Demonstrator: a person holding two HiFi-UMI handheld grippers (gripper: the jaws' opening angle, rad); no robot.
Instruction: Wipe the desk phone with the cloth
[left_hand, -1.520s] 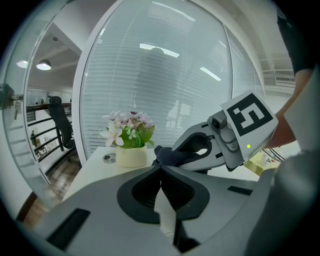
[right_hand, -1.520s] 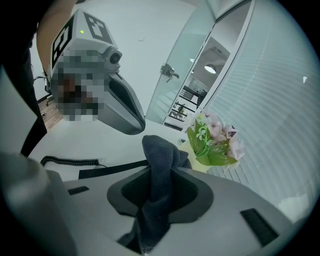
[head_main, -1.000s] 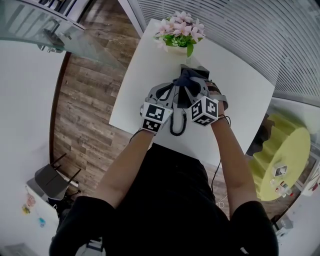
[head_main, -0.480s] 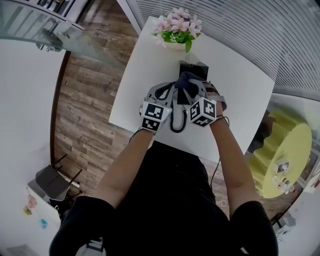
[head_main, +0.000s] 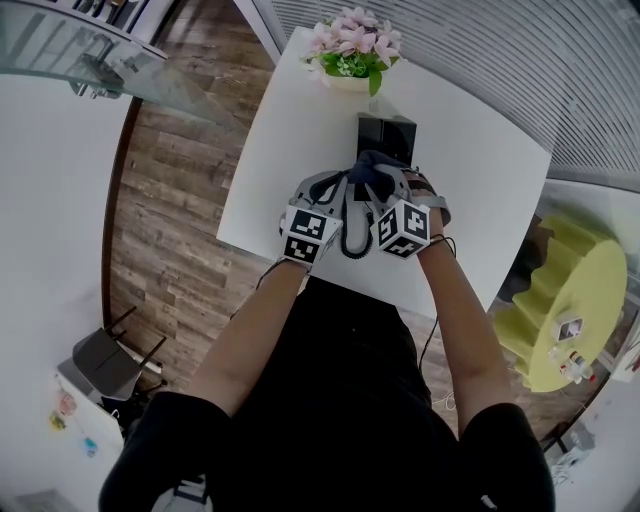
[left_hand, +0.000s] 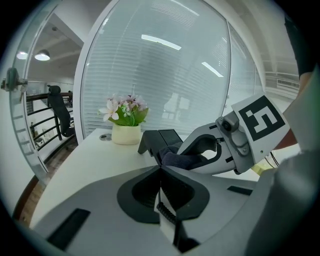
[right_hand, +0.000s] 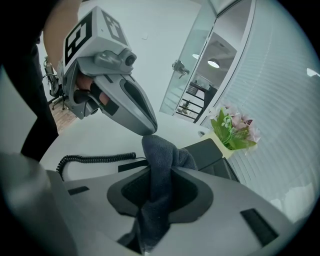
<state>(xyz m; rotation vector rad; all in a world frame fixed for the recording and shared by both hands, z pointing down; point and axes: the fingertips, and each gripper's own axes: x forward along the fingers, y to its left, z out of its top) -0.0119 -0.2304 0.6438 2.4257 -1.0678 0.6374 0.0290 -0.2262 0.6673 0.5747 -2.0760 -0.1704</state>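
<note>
Jaws first: your right gripper is clamped on the cloth, a dark fold that stands up out of the closed jaws and hangs below them. Your left gripper has its jaws together at the tips with nothing plainly caught. A stretch of the coiled cord shows through the slit behind them, and that view does not settle whether it is pinched or only lying underneath.

The white table carries everything. The desk phone sits toward its far side, just short of the flower pot. The cloth is at the phone's near end, with the left gripper's tip right against the top of the fold. The cord curls on the table on your side of the phone, between the two grippers.

Over the last second both grippers and the cloth have drawn back toward you. A second ago the cloth lay over most of the phone and hid it; now the far part of the body is bare. That reads as one stroke carried from back to front, so the far part has likely had its pass and the near end, where the cloth is now, is what remains. Keep the right jaws tight so the fold does not slip, and mind the cord as you come off the near edge.
</note>
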